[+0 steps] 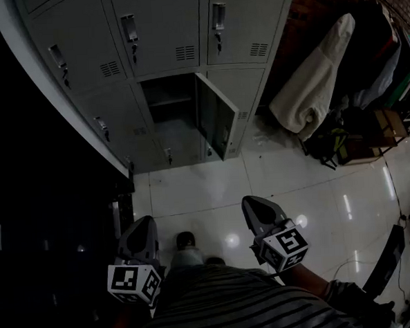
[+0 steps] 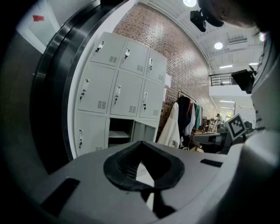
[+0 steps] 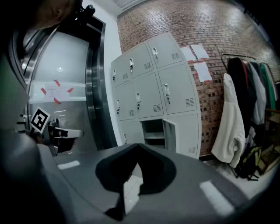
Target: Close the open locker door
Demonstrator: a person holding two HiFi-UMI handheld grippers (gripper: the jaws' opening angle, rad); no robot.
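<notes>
The grey locker bank (image 1: 162,31) stands at the top of the head view. One bottom-row compartment (image 1: 170,103) is open, and its door (image 1: 216,117) is swung out to the right. The same door (image 3: 169,135) shows in the right gripper view, and the open compartment (image 2: 120,133) in the left gripper view. My left gripper (image 1: 143,226) and right gripper (image 1: 254,205) hang low over the tiled floor, a good step back from the lockers. Both are shut with nothing between the jaws.
A white garment (image 1: 317,77) hangs on a clothes rack right of the lockers, with dark bags (image 1: 328,145) on the floor below it. A dark metal door frame (image 1: 62,99) runs along the left. My shoe (image 1: 187,241) is between the grippers.
</notes>
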